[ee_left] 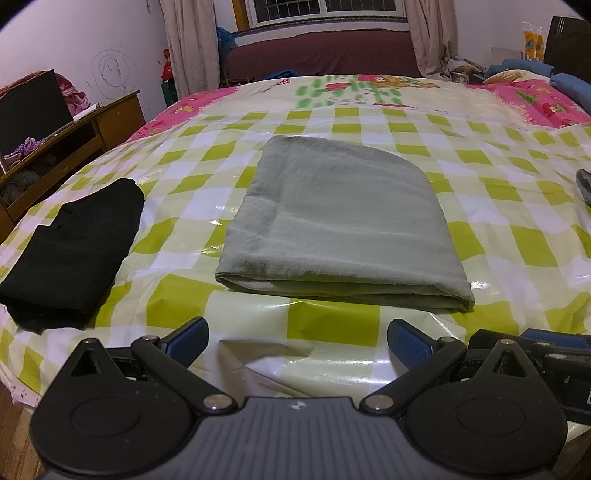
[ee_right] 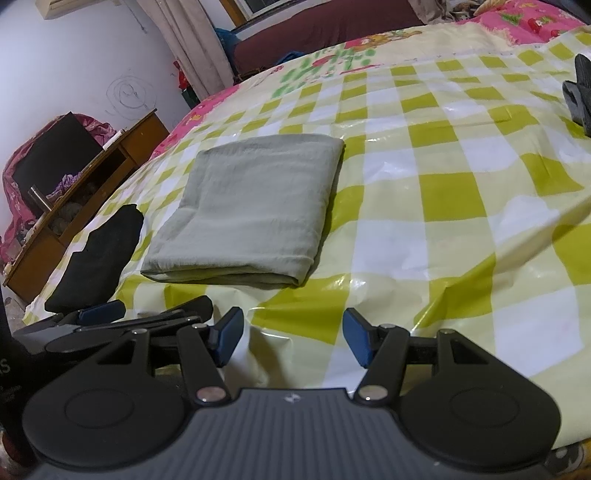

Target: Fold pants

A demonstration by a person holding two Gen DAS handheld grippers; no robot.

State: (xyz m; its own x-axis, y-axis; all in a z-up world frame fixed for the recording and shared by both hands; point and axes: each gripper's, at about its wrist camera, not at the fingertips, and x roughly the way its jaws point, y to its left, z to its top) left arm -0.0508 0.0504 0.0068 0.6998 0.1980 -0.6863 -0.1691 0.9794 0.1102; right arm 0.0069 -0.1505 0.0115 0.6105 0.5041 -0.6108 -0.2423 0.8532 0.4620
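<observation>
Wall: white wall (ee_left: 92, 40), upper left, with a scribbled spiral (ee_left: 112, 70)
Window: barred window (ee_left: 325, 9), top centre, between beige curtains (ee_left: 190, 44)
Furniture: wooden desk (ee_left: 74, 144), left edge; maroon sofa (ee_left: 321, 51) under the window

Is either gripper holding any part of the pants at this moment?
No, nothing is held. The left gripper and right gripper are both open and short of the folded grey-green pants, which lie apart from them on the checkered cover.

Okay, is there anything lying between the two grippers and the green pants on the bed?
Nothing visible does. The folded green pants lie straight ahead of the left gripper and ahead-left of the right gripper, with only bare checkered cover between. The folded black garment sits off to the left, apart from them.
</observation>
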